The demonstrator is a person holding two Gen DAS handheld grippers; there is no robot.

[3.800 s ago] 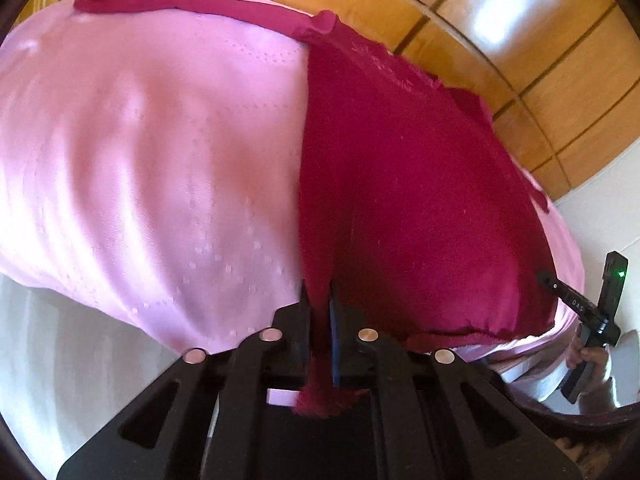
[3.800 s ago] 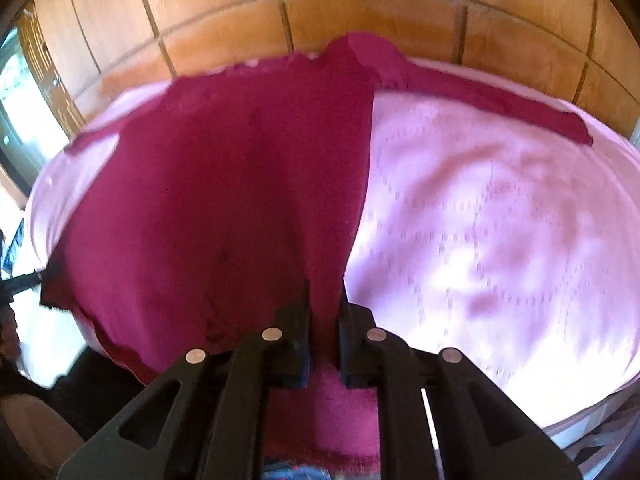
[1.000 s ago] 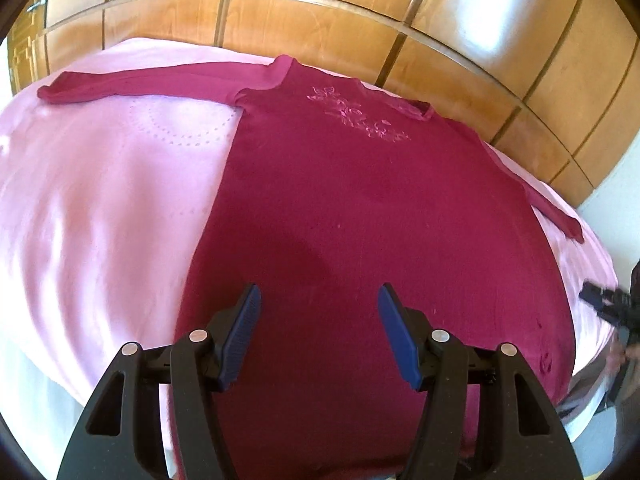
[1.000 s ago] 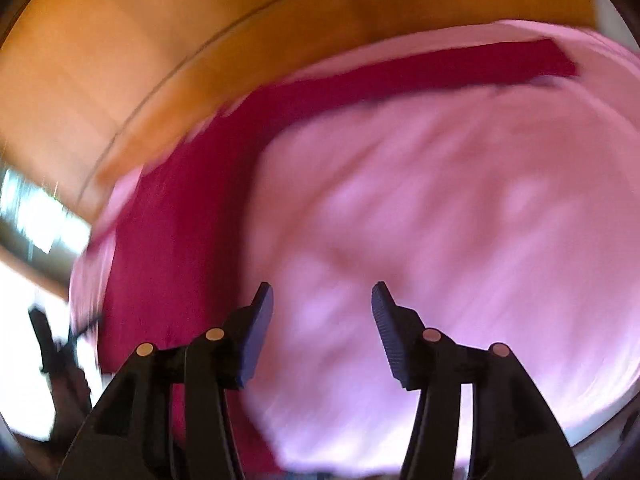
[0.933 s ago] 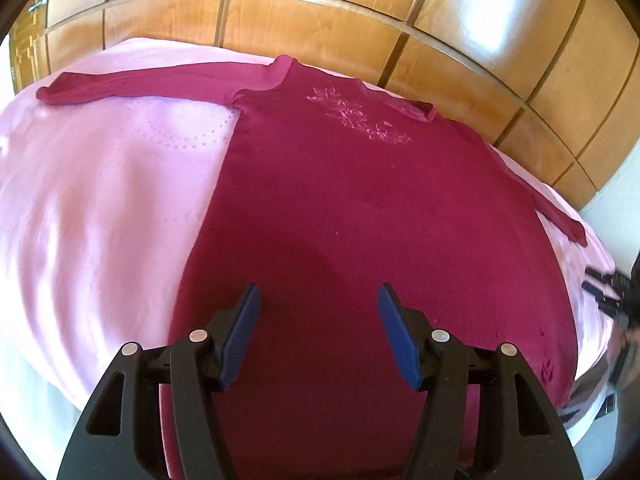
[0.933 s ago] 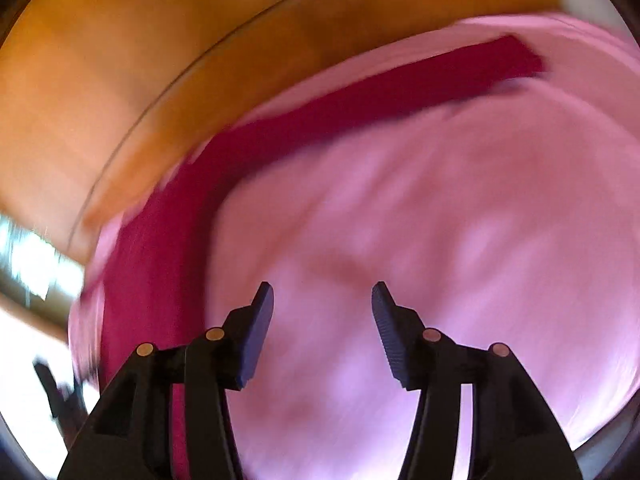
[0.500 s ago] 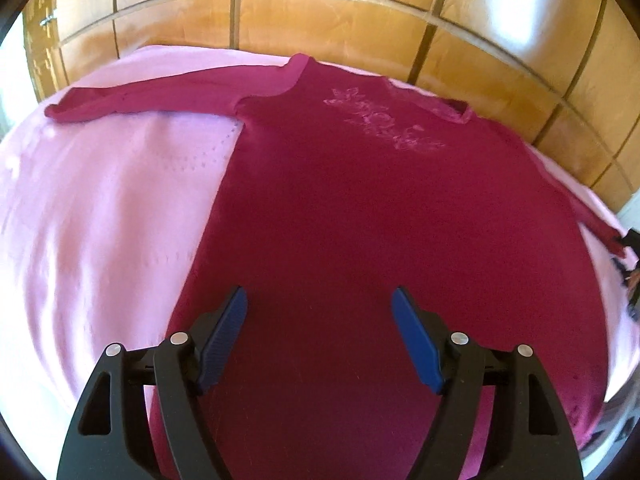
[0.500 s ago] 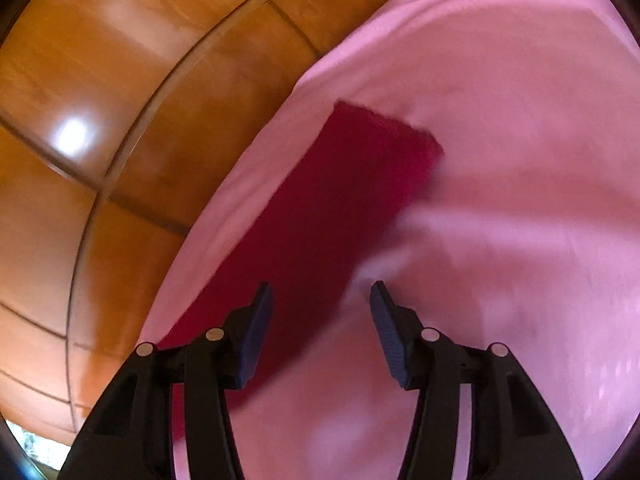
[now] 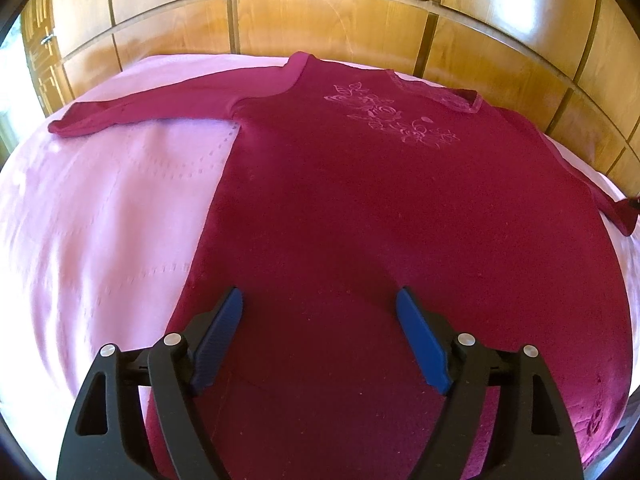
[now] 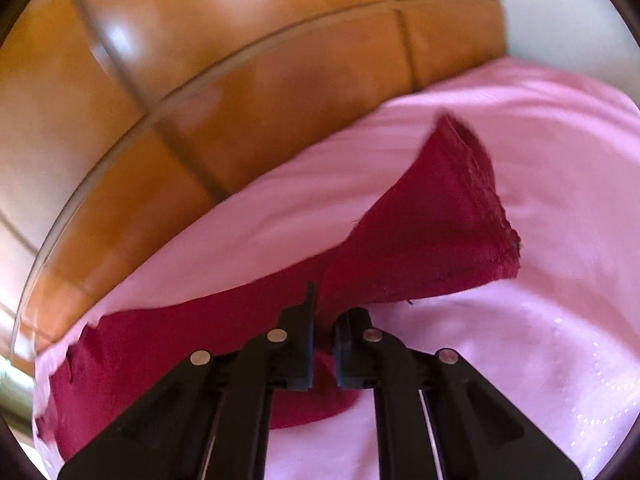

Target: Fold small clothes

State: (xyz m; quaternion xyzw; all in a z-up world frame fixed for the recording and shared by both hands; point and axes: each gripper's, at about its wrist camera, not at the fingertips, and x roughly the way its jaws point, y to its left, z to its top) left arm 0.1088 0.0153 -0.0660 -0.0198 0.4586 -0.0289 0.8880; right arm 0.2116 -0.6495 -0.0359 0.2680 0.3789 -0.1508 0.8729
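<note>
Glossy wood panelling (image 9: 328,24) backs a bed under a pink cover (image 9: 104,216), a pale wall (image 10: 560,12) beside it.

Black angular gripper frames with silver screws; left fingers (image 9: 422,344) carry blue pads.

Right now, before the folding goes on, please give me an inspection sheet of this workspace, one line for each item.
Surface: pink quilted bedspread, lightly wrinkled.
Job's things: dark red long-sleeved knit top with embroidered flowers, lying flat, front up; one sleeve stretched out sideways, the other sleeve end lifted off the bedspread.
Clutter: nothing seen.
Grippers: left gripper over the top's lower part, jaws opening, nothing pinched; right gripper shut on the lifted sleeve.
Cables: nothing seen.
Surroundings: glossy wooden panelled wall behind the bed.
</note>
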